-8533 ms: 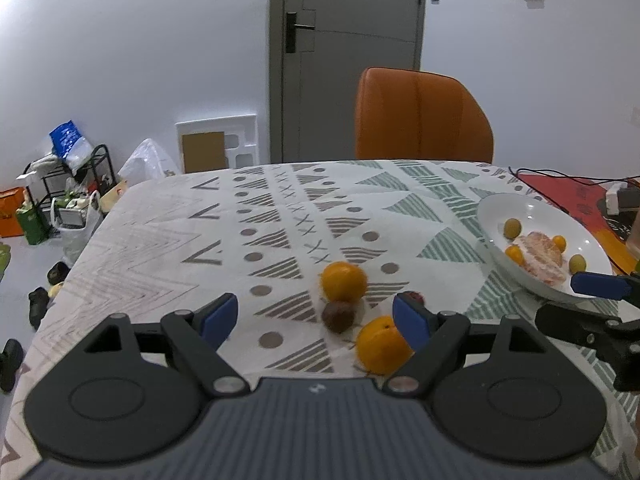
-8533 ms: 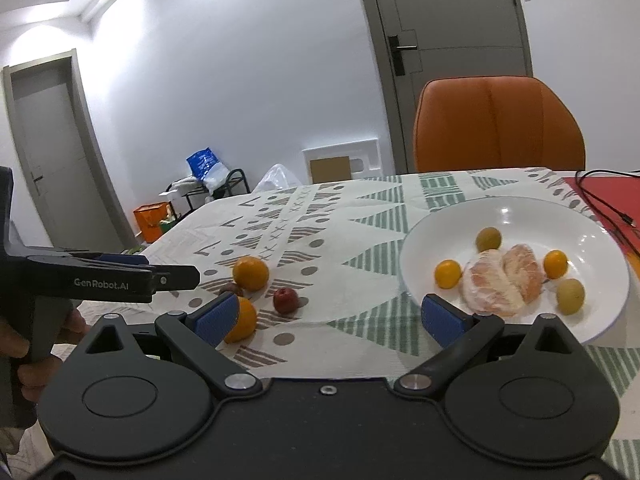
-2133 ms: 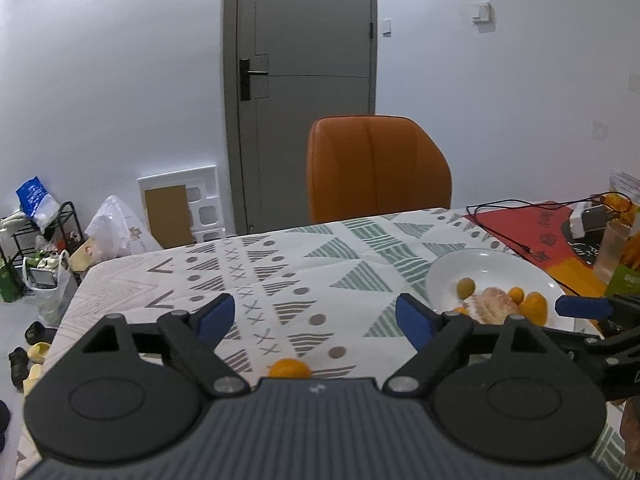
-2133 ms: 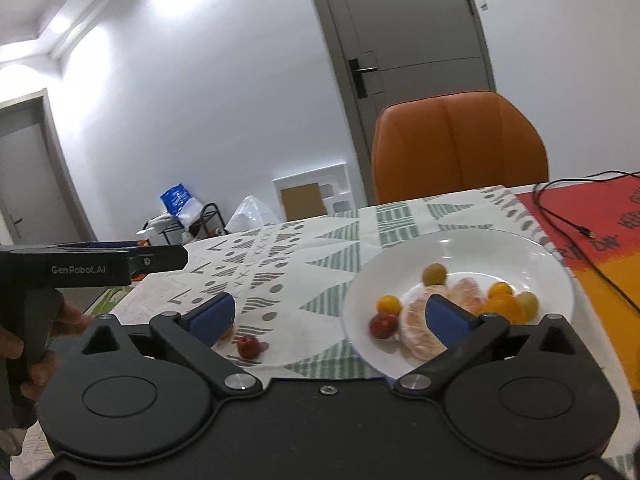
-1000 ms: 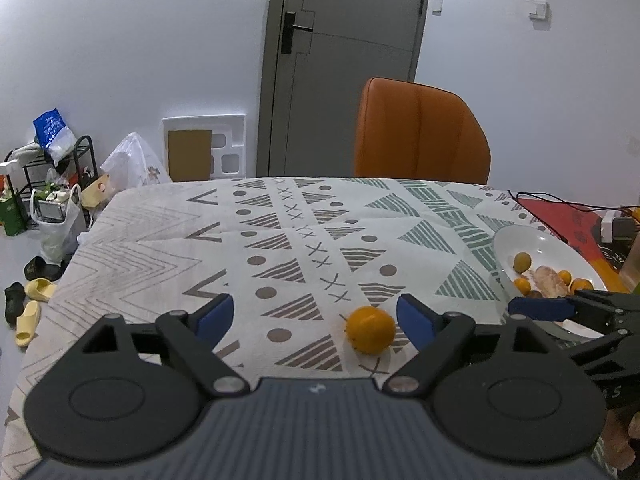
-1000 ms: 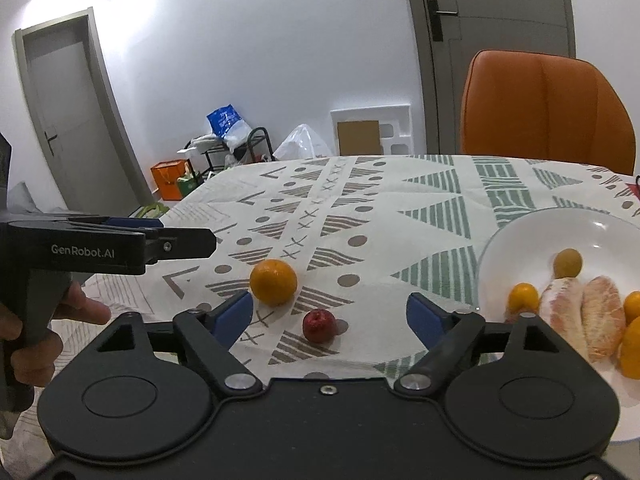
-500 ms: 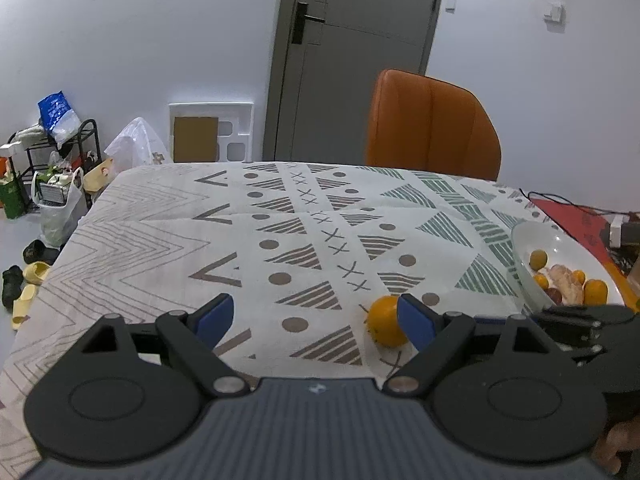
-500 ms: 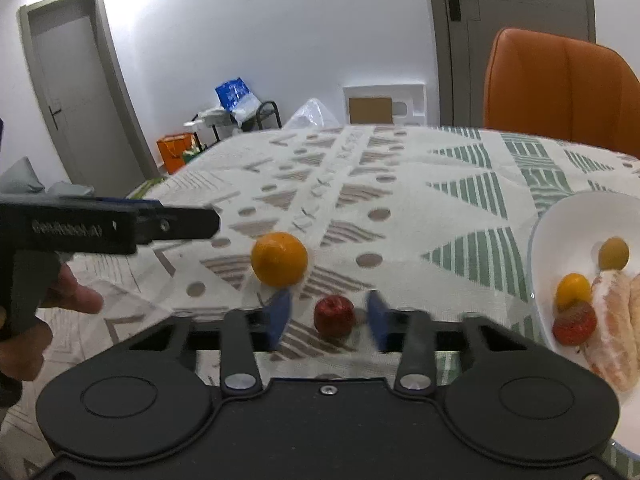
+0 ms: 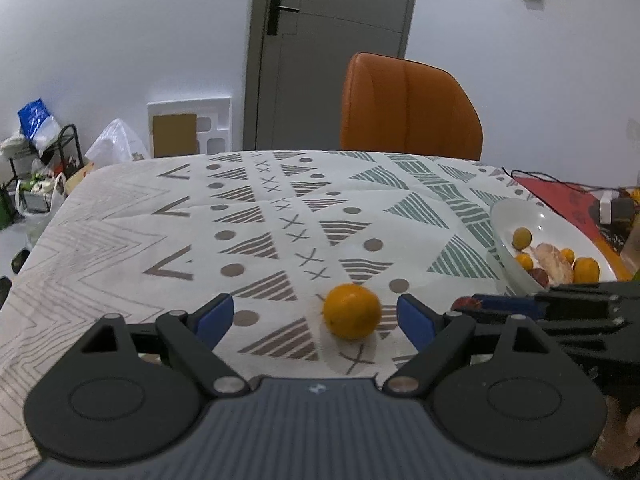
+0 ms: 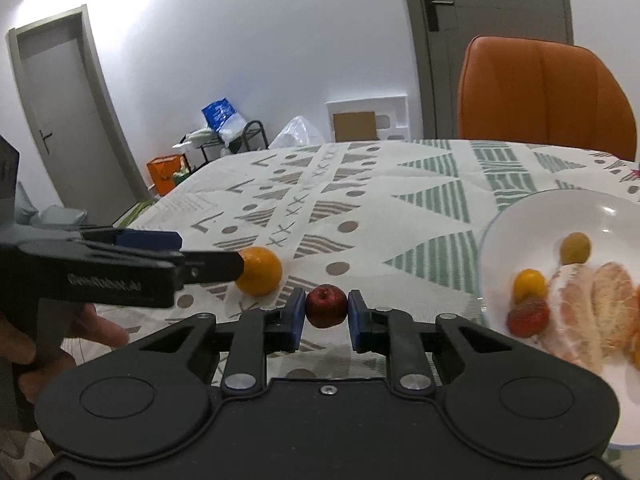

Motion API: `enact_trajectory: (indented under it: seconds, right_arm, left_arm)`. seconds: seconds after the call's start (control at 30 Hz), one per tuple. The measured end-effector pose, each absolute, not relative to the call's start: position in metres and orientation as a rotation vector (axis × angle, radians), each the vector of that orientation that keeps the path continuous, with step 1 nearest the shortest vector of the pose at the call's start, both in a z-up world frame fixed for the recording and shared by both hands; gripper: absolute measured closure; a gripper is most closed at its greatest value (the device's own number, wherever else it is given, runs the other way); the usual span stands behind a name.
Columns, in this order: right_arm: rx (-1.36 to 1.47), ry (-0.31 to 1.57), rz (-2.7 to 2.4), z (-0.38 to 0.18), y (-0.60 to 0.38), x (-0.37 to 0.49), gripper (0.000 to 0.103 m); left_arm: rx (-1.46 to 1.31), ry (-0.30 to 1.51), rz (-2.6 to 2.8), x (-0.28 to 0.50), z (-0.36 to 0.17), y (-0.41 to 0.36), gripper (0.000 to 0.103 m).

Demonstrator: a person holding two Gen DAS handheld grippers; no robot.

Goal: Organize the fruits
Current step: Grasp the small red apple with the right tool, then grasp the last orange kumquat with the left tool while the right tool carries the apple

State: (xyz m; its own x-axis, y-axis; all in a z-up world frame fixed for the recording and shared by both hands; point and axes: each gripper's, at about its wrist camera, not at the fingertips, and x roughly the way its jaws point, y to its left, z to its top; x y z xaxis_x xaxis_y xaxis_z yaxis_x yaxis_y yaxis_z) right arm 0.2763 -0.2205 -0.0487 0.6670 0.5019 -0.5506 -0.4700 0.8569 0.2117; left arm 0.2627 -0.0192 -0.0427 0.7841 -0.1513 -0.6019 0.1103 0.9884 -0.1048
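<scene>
Patterned cloth covers the table (image 9: 168, 216), and on it, at about four o'clock of the left wrist view's centre, an orange (image 9: 351, 310) sits between the wide-apart blue pads of the left gripper (image 9: 316, 318), nearer the right pad and touching neither. It is round, so it shows no long axis.

In the right wrist view the left gripper (image 10: 200, 256) reaches in from nine o'clock, held by a hand (image 10: 52, 344), its tip in front of the orange (image 10: 258, 270). At six o'clock from centre, the right gripper (image 10: 326, 314) has its jaws closed on a small dark red fruit (image 10: 326, 306), one pad on each side, the fruit's dimpled end up. Whether the fruit rests on the cloth I cannot tell.

At three o'clock lies a white plate (image 10: 532, 216) holding peeled citrus segments (image 10: 588, 308), a strawberry (image 10: 527, 316) and several small yellow and orange fruits.
</scene>
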Motion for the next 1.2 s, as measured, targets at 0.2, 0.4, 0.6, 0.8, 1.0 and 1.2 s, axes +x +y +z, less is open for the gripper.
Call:
enact_trajectory:
  seconds: [0.2, 0.4, 0.6, 0.8, 1.0, 1.2]
  right_arm:
    - [0.078, 0.604, 0.499, -0.039, -0.244, 0.269, 0.082]
    - [0.104, 0.575, 0.432, -0.033, -0.276, 0.258, 0.082]
    - [0.124, 0.553, 0.367, -0.030, -0.304, 0.247, 0.082]
    - [0.157, 0.544, 0.303, -0.033, -0.336, 0.238, 0.082]
    - [0.177, 0.536, 0.284, -0.035, -0.353, 0.230, 0.082]
    - [0.203, 0.525, 0.259, -0.038, -0.370, 0.224, 0.081]
  left_arm:
    - [-0.015, 0.647, -0.127, 0.269, -0.047, -0.036, 0.024]
    - [0.021, 0.653, -0.124, 0.277, -0.051, -0.050, 0.026]
    - [0.059, 0.705, -0.139, 0.286, -0.067, -0.064, 0.067]
    - [0.070, 0.674, -0.184, 0.280, -0.057, -0.085, 0.067]
    - [0.078, 0.645, -0.233, 0.273, -0.043, -0.107, 0.067]
    - [0.099, 0.626, -0.270, 0.268, -0.034, -0.129, 0.067]
